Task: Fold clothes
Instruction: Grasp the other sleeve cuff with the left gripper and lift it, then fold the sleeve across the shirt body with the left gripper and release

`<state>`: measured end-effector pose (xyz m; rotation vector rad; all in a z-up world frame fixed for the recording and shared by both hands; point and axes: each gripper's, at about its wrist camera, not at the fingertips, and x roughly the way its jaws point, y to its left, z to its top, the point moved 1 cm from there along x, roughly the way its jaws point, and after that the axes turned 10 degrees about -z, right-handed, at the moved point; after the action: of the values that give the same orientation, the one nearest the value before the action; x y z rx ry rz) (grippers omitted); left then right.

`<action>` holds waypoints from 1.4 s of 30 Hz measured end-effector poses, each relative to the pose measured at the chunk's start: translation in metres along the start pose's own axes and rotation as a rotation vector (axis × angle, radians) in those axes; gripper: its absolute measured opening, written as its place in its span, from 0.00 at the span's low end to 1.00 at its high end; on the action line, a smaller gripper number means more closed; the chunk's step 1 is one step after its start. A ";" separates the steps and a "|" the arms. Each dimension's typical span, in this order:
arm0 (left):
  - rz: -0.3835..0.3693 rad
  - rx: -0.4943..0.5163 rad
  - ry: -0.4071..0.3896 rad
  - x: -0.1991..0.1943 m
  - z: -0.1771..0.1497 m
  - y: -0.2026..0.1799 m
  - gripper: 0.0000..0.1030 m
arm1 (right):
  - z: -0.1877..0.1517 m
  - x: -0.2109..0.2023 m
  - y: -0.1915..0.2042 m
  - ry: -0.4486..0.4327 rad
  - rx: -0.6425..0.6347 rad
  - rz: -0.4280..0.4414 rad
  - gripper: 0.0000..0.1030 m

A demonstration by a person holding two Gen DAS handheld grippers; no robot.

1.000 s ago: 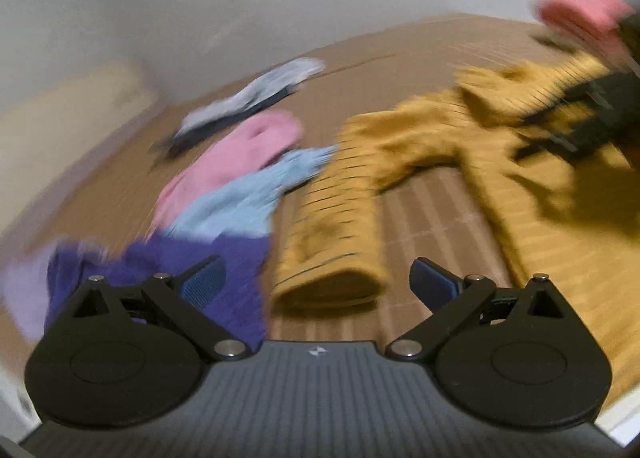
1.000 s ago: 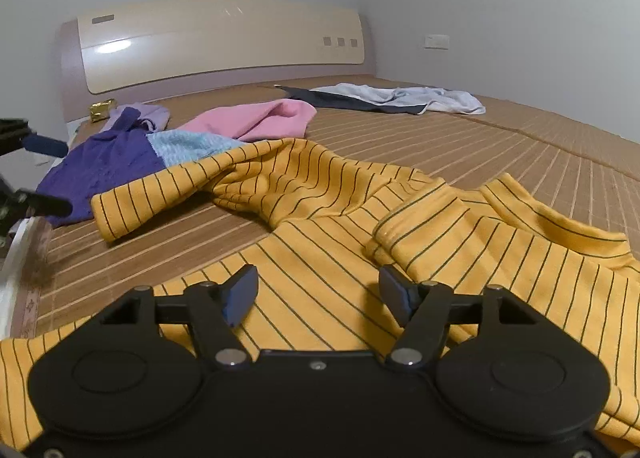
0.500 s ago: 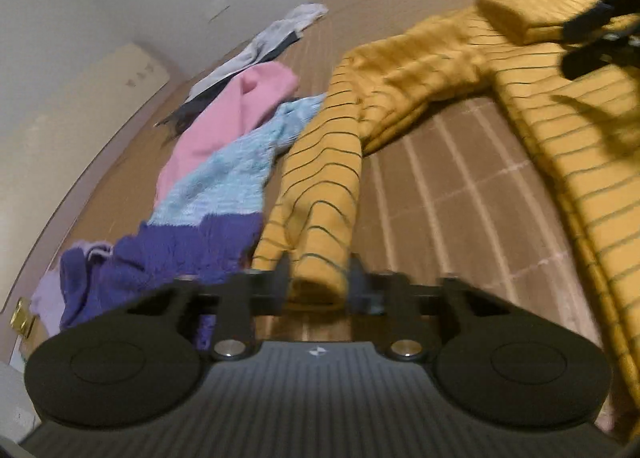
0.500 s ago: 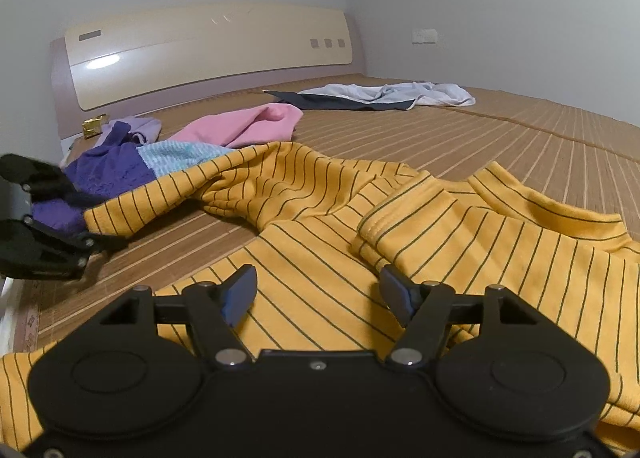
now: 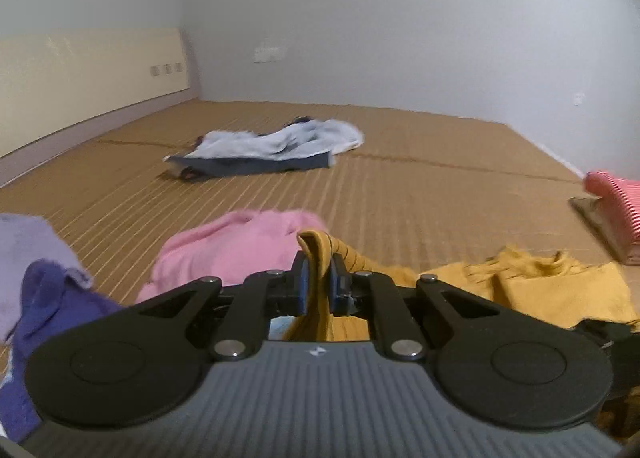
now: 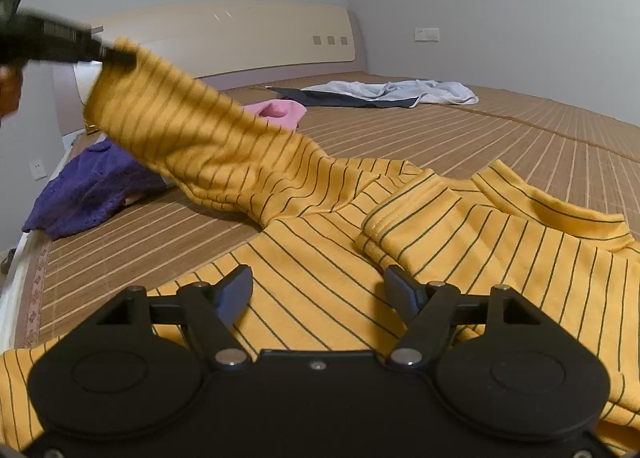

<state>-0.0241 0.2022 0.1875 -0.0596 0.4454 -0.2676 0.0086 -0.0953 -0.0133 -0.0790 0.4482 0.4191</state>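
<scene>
Left gripper clamped on yellow striped sweater sleeve cuff, lifted off mat. Right gripper jaws apart, just widening, over sweater, nothing gripped.

**Room: bedroom, plain**

Walls: pale grey, bare, meeting at 1 corner. Wall switch plate: white. Bed: covered by brown striped bamboo mat. Headboard: cream panel, mauve trim, 3 small squares. Light: dim, even.

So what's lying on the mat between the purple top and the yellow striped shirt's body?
Only bare bamboo mat, shown in the right wrist view; the shirt's sleeve, lifted by the left gripper, passes above the purple top.
</scene>
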 end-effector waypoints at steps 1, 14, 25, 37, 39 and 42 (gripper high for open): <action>-0.030 -0.005 0.003 0.000 0.004 -0.005 0.10 | 0.000 0.000 -0.001 0.000 0.004 -0.002 0.72; -0.568 -0.146 0.054 0.044 0.023 -0.136 0.09 | -0.003 -0.019 -0.056 -0.043 0.329 0.085 0.72; -0.638 -0.142 0.127 0.101 -0.019 -0.201 0.59 | -0.007 -0.023 -0.084 0.065 0.302 0.028 0.72; -0.427 0.086 0.065 0.046 -0.084 -0.144 0.75 | -0.028 -0.062 -0.119 0.141 0.303 0.242 0.77; -0.421 0.092 0.065 0.046 -0.101 -0.140 0.75 | -0.031 -0.063 -0.127 0.124 0.384 0.271 0.77; -0.434 0.079 0.049 0.040 -0.123 -0.132 0.75 | -0.038 -0.057 -0.144 0.089 0.541 0.320 0.76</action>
<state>-0.0744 0.0646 0.0749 -0.0726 0.4673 -0.7141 0.0060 -0.2542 -0.0249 0.5057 0.6519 0.5958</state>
